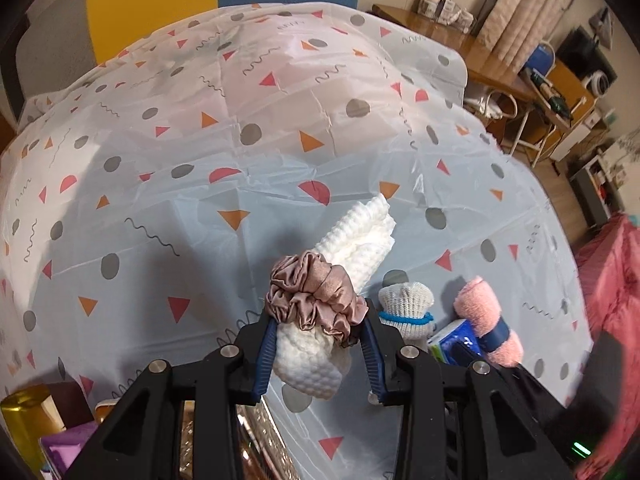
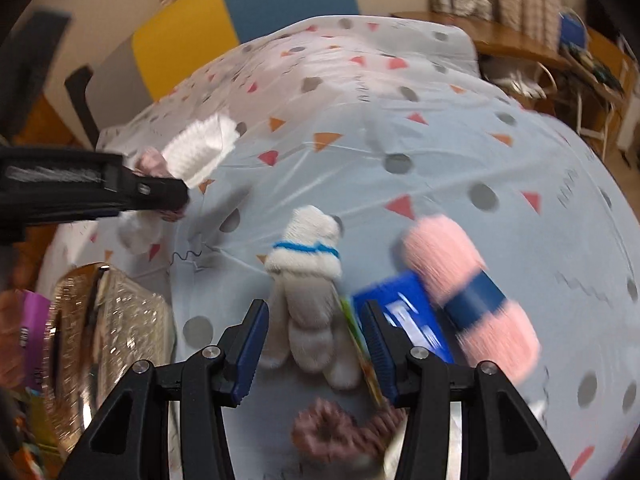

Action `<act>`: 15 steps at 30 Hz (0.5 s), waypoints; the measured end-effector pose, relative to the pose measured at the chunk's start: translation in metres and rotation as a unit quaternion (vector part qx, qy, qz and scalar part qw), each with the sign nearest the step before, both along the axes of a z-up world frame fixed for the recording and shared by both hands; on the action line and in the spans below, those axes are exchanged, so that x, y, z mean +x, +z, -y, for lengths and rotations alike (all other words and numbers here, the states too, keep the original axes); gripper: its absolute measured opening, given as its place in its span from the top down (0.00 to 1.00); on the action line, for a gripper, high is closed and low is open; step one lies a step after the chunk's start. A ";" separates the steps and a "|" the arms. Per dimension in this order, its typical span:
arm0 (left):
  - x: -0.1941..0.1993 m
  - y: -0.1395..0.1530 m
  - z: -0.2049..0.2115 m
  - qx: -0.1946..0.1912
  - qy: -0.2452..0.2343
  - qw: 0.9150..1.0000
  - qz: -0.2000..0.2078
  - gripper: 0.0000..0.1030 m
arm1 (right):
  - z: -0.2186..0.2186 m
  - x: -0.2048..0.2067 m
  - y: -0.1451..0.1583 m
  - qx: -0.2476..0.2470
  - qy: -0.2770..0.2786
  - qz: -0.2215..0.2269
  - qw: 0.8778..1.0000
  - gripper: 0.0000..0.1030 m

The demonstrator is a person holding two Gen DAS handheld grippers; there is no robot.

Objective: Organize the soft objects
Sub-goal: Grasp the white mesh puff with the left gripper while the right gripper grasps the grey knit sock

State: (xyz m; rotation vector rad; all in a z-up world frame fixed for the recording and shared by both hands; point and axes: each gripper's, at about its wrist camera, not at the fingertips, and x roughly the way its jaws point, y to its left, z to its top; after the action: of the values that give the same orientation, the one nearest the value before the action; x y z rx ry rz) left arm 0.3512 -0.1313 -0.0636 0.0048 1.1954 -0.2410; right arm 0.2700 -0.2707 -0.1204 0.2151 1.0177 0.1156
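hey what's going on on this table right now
A person with a gripper in each hand is sorting soft things on a patterned tablecloth. The left gripper is clamped on a rolled white towel banded by a pink scrunchie, lifted off the table. The right gripper hangs over a rolled pair of white socks, nothing between its pads. A pink rolled towel lies beside them.

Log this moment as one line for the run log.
left gripper: shut on white rolled cloth with pink scrunchie | right gripper: open above white socks | pink towel roll: on table
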 end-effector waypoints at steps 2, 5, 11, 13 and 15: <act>-0.002 0.007 -0.006 -0.014 0.006 1.000 0.000 0.62 | -0.007 0.012 -0.008 -0.011 0.001 -0.002 1.000 0.53; -0.007 0.020 -0.015 -0.023 0.012 1.000 0.010 0.62 | -0.015 0.028 -0.021 -0.027 0.003 -0.009 1.000 0.53; -0.010 0.053 -0.042 -0.043 0.039 0.998 0.037 0.62 | -0.029 0.038 -0.044 -0.049 0.032 -0.007 0.998 0.62; -0.010 0.065 -0.055 -0.048 0.053 0.996 0.046 0.62 | -0.034 0.034 -0.045 -0.062 0.052 -0.001 0.997 0.66; -0.013 0.076 -0.069 -0.049 0.066 0.995 0.057 0.62 | -0.037 0.031 -0.045 -0.046 0.067 -0.007 0.997 0.66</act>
State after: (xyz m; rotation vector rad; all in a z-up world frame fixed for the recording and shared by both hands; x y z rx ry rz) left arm 0.3386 -0.0627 0.0128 -0.1442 1.0644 -0.1801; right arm 0.3008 -0.2341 -0.1650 0.0635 1.0480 0.1882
